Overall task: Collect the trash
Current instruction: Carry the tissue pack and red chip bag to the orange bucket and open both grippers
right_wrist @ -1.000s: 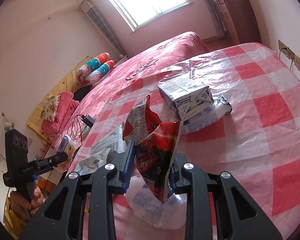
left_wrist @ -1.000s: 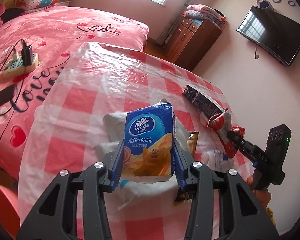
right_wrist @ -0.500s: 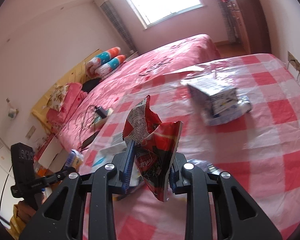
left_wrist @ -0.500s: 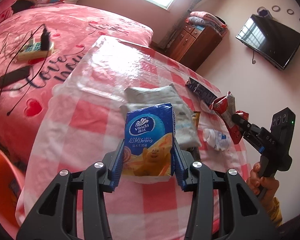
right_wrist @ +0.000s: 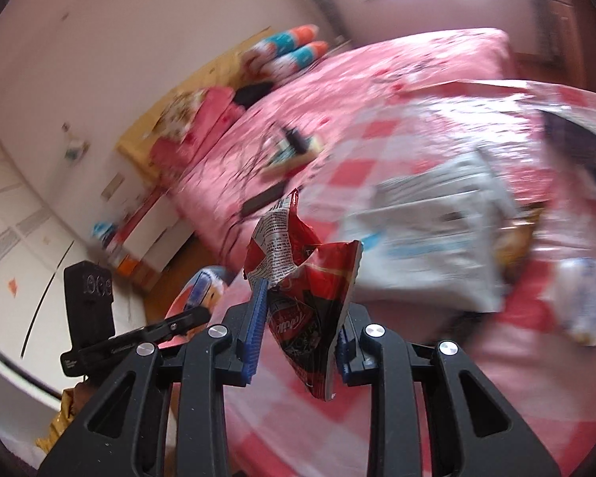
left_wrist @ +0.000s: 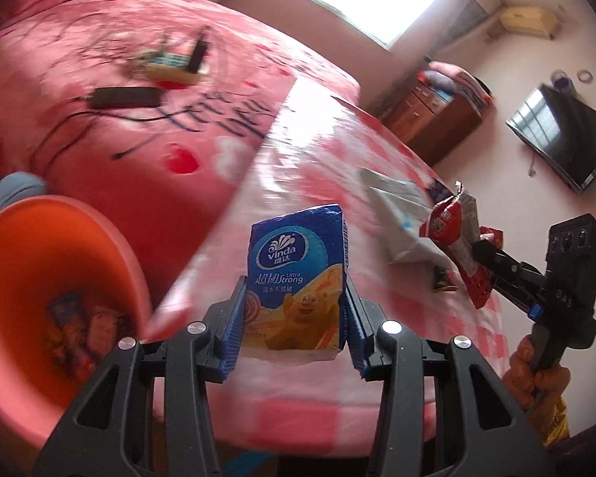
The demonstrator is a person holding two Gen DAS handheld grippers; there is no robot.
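The left tool is clenched on a blue tissue pack, held upright above the table edge, just right of an orange bin holding wrappers. The right tool grips a crumpled red snack bag above the checkered table, near a white bag lying there.

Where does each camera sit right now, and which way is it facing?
Left wrist: on the left gripper, which pinches a tissue pack; it faces the table, bed and orange bin, with the right gripper and hand showing.
Right wrist: on the right gripper, which pinches a red wrapper; it faces the table and bed, with the left gripper showing.
Shared: table, red wrapper, tissue pack, white bag.
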